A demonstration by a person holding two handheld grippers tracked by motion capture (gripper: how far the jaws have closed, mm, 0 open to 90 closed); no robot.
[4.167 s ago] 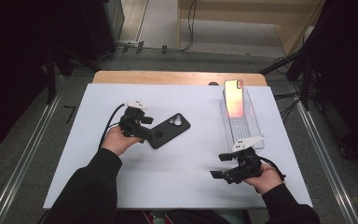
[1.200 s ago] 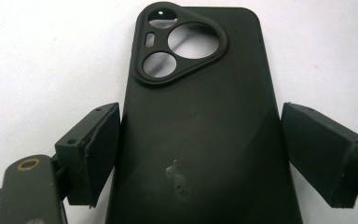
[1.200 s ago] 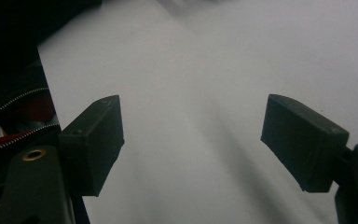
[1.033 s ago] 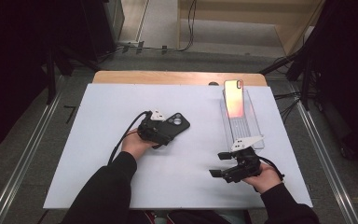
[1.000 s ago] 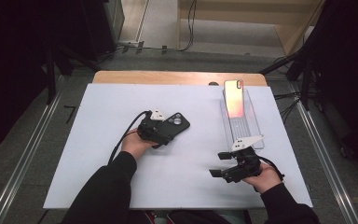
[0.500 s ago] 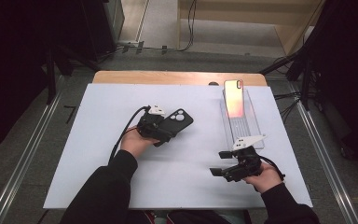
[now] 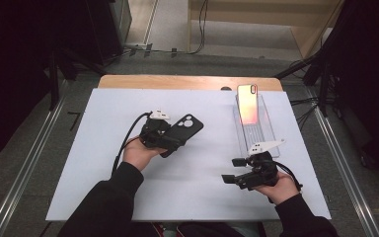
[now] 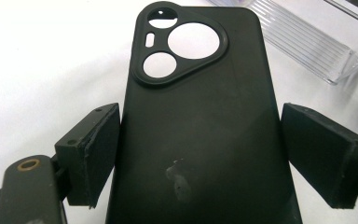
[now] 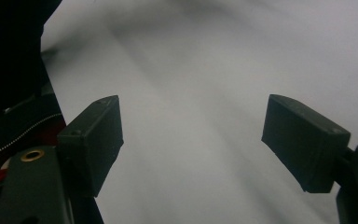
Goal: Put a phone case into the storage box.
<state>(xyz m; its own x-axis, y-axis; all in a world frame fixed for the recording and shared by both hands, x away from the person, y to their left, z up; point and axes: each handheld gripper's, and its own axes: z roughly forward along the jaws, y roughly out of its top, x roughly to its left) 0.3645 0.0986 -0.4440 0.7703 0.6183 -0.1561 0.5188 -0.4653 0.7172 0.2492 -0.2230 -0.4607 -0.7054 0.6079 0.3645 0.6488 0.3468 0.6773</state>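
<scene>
A black phone case (image 8: pixel 200 140) with a three-hole camera cutout sits lengthwise between my left gripper's (image 8: pixel 200 158) jaws, and both pads press on its long edges. In the high view the left gripper (image 7: pixel 175 140) holds the case (image 7: pixel 187 127) tilted and raised off the white table (image 7: pixel 79 148), left of centre. My right gripper (image 7: pixel 232 170) rests near the front right, pointing left. Its jaws (image 9: pixel 191 140) stand wide apart with only bare table between them.
A phone (image 7: pixel 247 102) with a glowing orange-pink screen leans on a clear ribbed stand (image 7: pixel 257 133) at the back right, just beyond the right gripper. The stand's corner (image 8: pixel 321 46) lies ahead of the case. A wooden strip (image 7: pixel 177 81) borders the table's far edge.
The left gripper slid right over the phone case, closed on it and has lifted it off the table. The right gripper has stayed where it was.
</scene>
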